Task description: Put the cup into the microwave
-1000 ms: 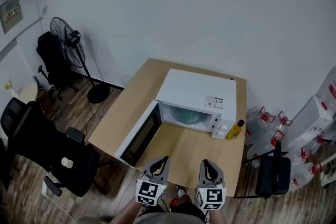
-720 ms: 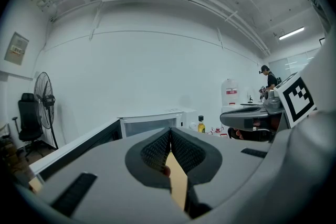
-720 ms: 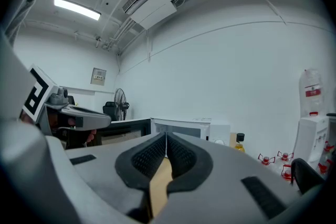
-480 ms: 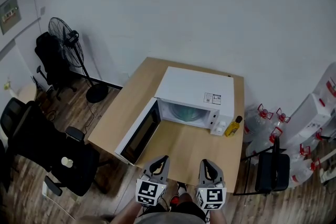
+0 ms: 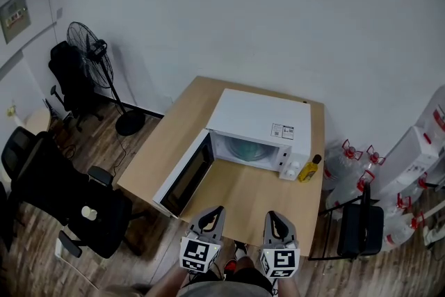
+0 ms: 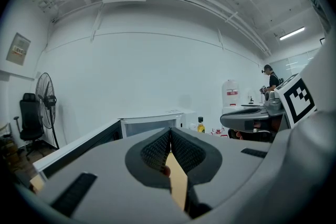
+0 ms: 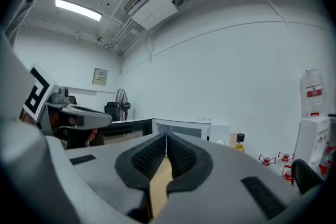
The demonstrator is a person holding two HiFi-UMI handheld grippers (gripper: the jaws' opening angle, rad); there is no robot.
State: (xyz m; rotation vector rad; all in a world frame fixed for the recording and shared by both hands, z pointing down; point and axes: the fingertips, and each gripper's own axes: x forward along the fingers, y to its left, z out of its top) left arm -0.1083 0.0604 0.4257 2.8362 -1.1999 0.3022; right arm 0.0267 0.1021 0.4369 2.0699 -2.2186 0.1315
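A white microwave [image 5: 259, 123] stands on the wooden table [image 5: 243, 195], its door [image 5: 186, 176] swung wide open to the left. A pale greenish round shape [image 5: 245, 149] shows inside the cavity; I cannot tell whether it is a cup. My left gripper [image 5: 211, 212] and right gripper [image 5: 277, 215] sit side by side at the table's near edge, pointing at the microwave, both shut with nothing between the jaws. In the left gripper view the left gripper [image 6: 170, 131] has its pads meeting in front of the microwave [image 6: 152, 124]. The right gripper [image 7: 166, 136] looks the same in its own view.
A yellow bottle [image 5: 310, 169] stands at the microwave's right front corner. To the left are a floor fan [image 5: 90, 45] and black office chairs [image 5: 76, 209]. To the right are large water jugs [image 5: 354, 163] and a black chair [image 5: 360, 229].
The head view has drifted a little. Both grippers and the microwave stay where they were.
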